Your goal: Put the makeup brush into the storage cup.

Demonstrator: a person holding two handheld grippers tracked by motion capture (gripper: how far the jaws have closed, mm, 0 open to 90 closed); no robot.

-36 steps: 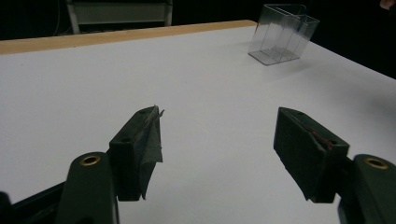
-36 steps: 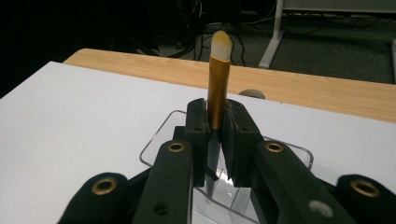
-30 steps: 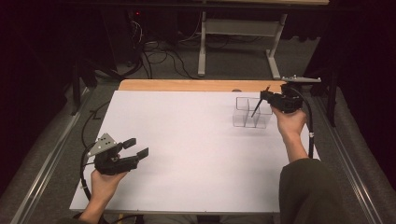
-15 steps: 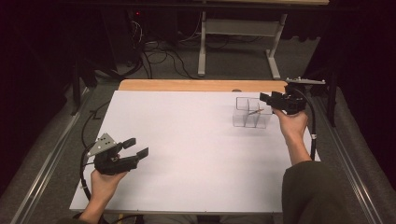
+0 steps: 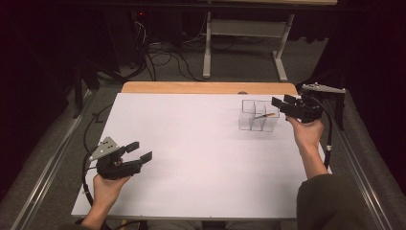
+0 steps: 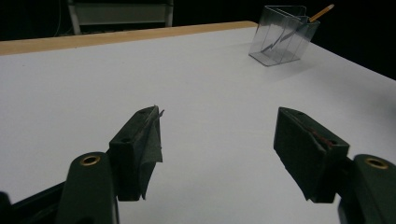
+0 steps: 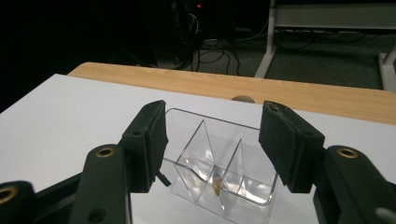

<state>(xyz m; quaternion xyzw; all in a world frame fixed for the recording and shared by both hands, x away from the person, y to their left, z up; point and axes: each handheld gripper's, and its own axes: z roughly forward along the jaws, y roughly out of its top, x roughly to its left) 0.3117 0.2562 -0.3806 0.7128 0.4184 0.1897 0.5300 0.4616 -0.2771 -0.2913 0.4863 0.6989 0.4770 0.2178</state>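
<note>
Right tool (image 5: 280, 102) sits at the right of the high view with its jaws spread and nothing between them, just beside the clear organizer (image 5: 259, 116). The pencil (image 5: 265, 115) is in that organizer, leaning across the dividers with its tip down in a compartment; from the left gripper view its orange end pokes out over the rim at upper right. Looks like the drop-off step is done and the release is complete. Next move, by my reading, calls for the right tool to draw clear without nudging the light plastic walls, which could slide easily.

Left tool (image 5: 140, 150) idles at lower left of the high view, jaws wide apart, holding nothing, well apart from the organizer.

The surface (image 5: 191, 143) is a white sheet, bare apart from the organizer, with a wooden edge (image 5: 206, 87) along its far side. Beyond it the room is dark: tangled cables (image 5: 158, 52) on the floor and a pale desk frame (image 5: 244, 38) at upper centre.
</note>
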